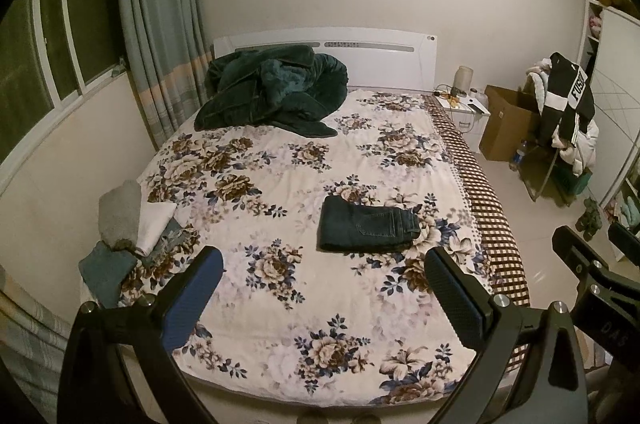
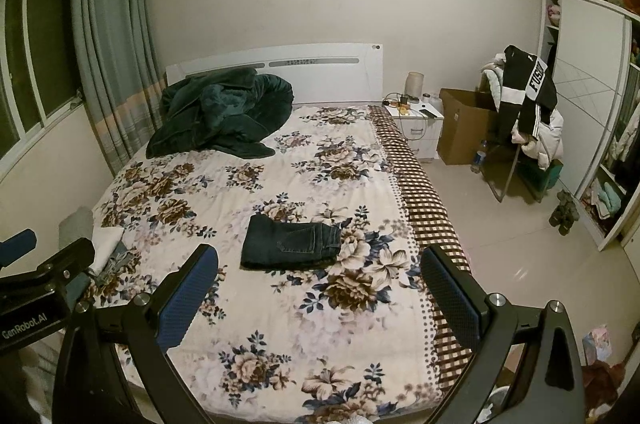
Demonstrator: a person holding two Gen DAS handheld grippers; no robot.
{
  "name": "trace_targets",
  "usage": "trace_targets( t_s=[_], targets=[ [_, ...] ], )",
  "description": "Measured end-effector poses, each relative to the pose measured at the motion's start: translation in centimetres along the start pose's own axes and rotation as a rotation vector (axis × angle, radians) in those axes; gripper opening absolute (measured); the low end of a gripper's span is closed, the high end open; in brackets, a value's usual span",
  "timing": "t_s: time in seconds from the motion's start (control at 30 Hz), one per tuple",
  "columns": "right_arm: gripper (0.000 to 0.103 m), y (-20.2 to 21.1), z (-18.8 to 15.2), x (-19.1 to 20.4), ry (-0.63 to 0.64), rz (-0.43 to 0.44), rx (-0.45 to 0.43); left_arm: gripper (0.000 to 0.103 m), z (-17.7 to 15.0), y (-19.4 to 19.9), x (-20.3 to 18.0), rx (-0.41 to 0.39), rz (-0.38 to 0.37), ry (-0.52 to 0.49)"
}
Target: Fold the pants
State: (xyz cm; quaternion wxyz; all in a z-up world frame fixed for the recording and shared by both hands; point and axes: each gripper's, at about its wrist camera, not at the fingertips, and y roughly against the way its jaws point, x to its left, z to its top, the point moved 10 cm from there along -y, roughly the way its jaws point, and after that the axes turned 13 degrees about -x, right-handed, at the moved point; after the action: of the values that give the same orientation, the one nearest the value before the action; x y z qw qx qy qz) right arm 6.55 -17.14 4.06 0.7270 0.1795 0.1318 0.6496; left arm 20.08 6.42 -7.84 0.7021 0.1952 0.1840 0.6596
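A pair of dark blue jeans (image 1: 366,228) lies folded into a compact rectangle on the floral bedspread (image 1: 280,192), right of the bed's middle; it also shows in the right wrist view (image 2: 290,242). My left gripper (image 1: 324,288) is open and empty, held above the foot of the bed, well short of the jeans. My right gripper (image 2: 320,284) is open and empty too, beside the left one and equally far back. The right gripper's body (image 1: 596,276) shows at the right edge of the left wrist view.
A dark green fleece blanket (image 1: 272,90) is heaped at the headboard. A stack of folded clothes (image 1: 132,228) sits at the bed's left edge. Right of the bed stand a white nightstand (image 2: 416,122), a cardboard box (image 2: 464,120), a chair piled with clothes (image 2: 524,112) and a wardrobe (image 2: 592,104).
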Motion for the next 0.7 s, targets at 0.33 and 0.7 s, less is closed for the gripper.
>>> trace_targets(
  t_s=[0.33, 0.7],
  targets=[
    [0.103, -0.11, -0.07, 0.27, 0.007, 0.006, -0.004, 0.103, -0.15, 0.36, 0.03, -0.002, 0.002, 0.002],
    [0.103, -0.07, -0.16, 0.38, 0.004, 0.006, -0.002, 0.103, -0.18, 0.26, 0.06, -0.002, 0.000, 0.000]
  ],
)
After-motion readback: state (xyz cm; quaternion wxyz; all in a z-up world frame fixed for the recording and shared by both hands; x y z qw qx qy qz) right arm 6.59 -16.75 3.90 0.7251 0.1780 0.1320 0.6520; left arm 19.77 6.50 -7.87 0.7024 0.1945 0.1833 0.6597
